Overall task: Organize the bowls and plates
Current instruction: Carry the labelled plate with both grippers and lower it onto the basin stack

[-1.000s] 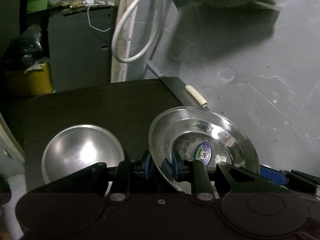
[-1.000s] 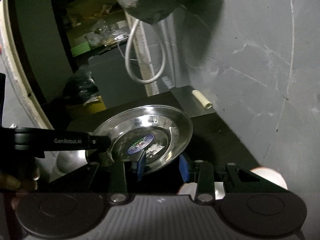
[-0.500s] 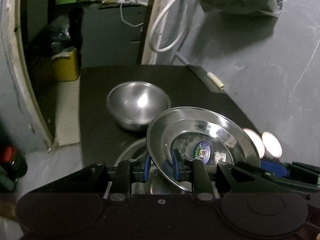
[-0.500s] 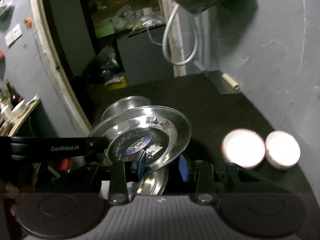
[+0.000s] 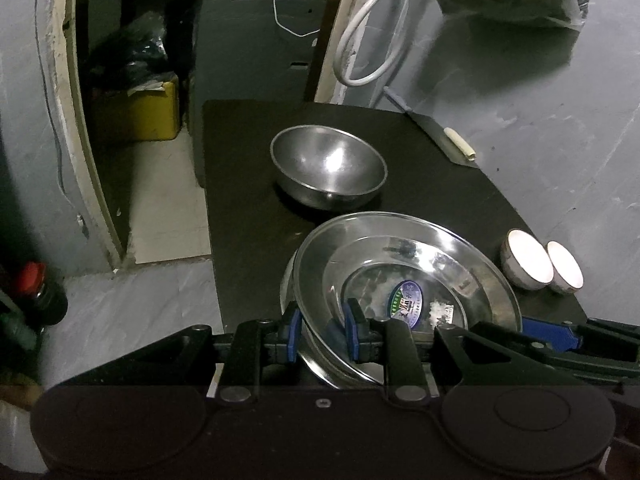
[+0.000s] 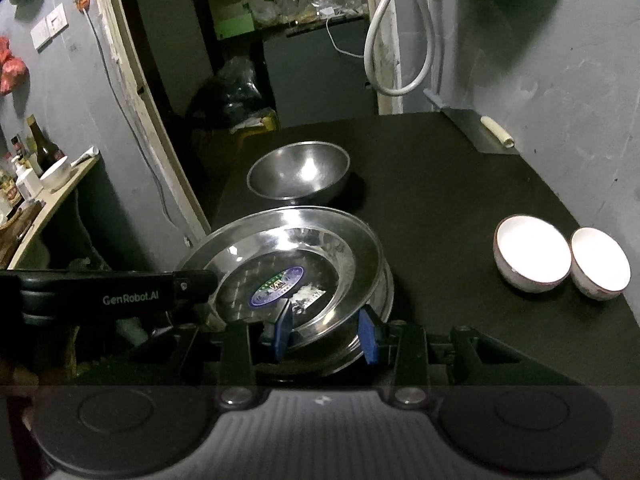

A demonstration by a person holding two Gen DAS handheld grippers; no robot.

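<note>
A steel plate [image 5: 404, 276] with a blue sticker is gripped at its near-left rim by my left gripper [image 5: 322, 330], held just above another steel plate [image 6: 384, 284] on the black table [image 5: 248, 216]. My right gripper [image 6: 326, 330] straddles the held plate's near rim [image 6: 300, 264] with its jaws apart, not pinching. The left gripper's body [image 6: 120, 298] shows at the left of the right wrist view. A steel bowl [image 5: 328, 168] sits upright farther back; it also shows in the right wrist view [image 6: 298, 174].
Two small white bowls [image 6: 532, 258] [image 6: 600, 268] stand side by side at the table's right edge. A cleaver with a pale handle [image 5: 454, 144] lies at the back right. The grey wall [image 5: 540, 100] is on the right; the floor drops off on the left.
Both grippers pulled back and rose with the plate. The plate came down over the second steel plate. The steel bowl and white bowls came into fuller view.
</note>
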